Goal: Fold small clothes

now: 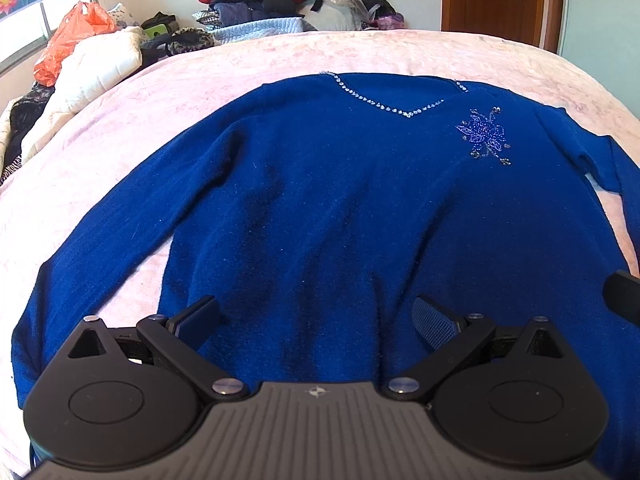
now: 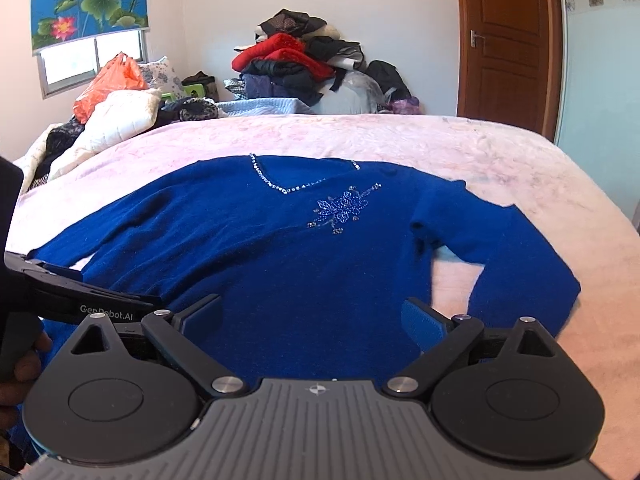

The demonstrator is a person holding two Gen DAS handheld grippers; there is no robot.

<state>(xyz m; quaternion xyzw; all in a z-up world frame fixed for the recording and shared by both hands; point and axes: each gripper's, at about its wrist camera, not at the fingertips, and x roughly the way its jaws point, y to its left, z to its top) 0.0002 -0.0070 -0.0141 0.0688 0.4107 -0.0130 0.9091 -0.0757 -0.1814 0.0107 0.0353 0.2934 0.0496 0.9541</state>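
Observation:
A royal blue sweater point(image 1: 320, 184) point(image 2: 256, 248) with a rhinestone V-neck and a beaded flower on the chest lies flat, front up, on a pink bed cover point(image 1: 120, 120) point(image 2: 480, 152). Its sleeves spread out to both sides. My left gripper point(image 1: 316, 320) hovers open over the sweater's lower left part near the hem, nothing between its pads. My right gripper point(image 2: 312, 316) hovers open over the lower right part of the body, also with nothing in it. The left gripper's body point(image 2: 80, 296), held by a hand, shows at the left edge of the right wrist view.
A tall heap of mixed clothes point(image 2: 296, 64) is piled beyond the far edge of the bed. An orange plastic bag point(image 2: 108, 84) and a white quilted jacket point(image 2: 120, 120) lie at the far left. A brown wooden door point(image 2: 504, 40) stands at the right.

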